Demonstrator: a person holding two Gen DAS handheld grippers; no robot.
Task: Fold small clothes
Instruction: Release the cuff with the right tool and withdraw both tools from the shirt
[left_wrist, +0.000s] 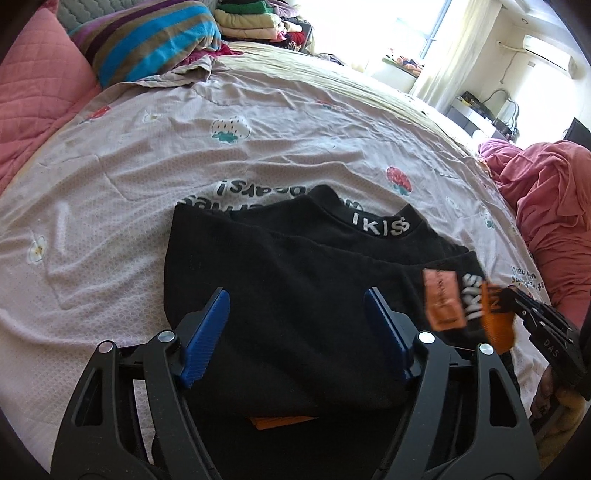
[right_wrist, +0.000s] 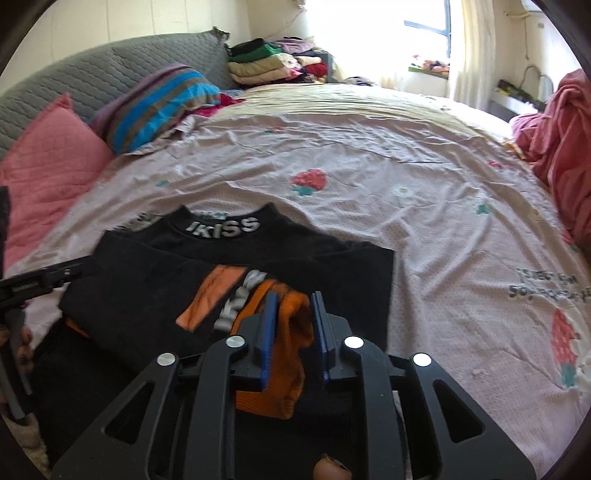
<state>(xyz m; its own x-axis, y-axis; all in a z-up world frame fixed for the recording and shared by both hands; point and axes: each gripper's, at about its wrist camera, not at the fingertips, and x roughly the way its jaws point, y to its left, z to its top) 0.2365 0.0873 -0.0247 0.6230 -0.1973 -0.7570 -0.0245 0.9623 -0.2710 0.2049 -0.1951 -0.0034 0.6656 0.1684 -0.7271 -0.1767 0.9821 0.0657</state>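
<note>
A black top (left_wrist: 295, 280) with a white "IKISS" collar (left_wrist: 380, 223) lies partly folded on the bed near its front edge; it also shows in the right wrist view (right_wrist: 229, 258). My left gripper (left_wrist: 297, 299) is open and empty, its blue pads just above the black cloth. My right gripper (right_wrist: 293, 301) is shut on the garment's orange ribbed cuff (right_wrist: 286, 332) and holds the sleeve over the top's right side; it shows in the left wrist view (left_wrist: 496, 317). An orange patch (right_wrist: 212, 295) and white lettering lie on the sleeve.
The bed has a pink strawberry-print sheet (left_wrist: 184, 166). A pink pillow (right_wrist: 48, 166) and a striped pillow (right_wrist: 159, 103) lie at the left. Folded clothes (right_wrist: 266, 62) are stacked at the back. A pink blanket heap (right_wrist: 565, 147) lies at the right.
</note>
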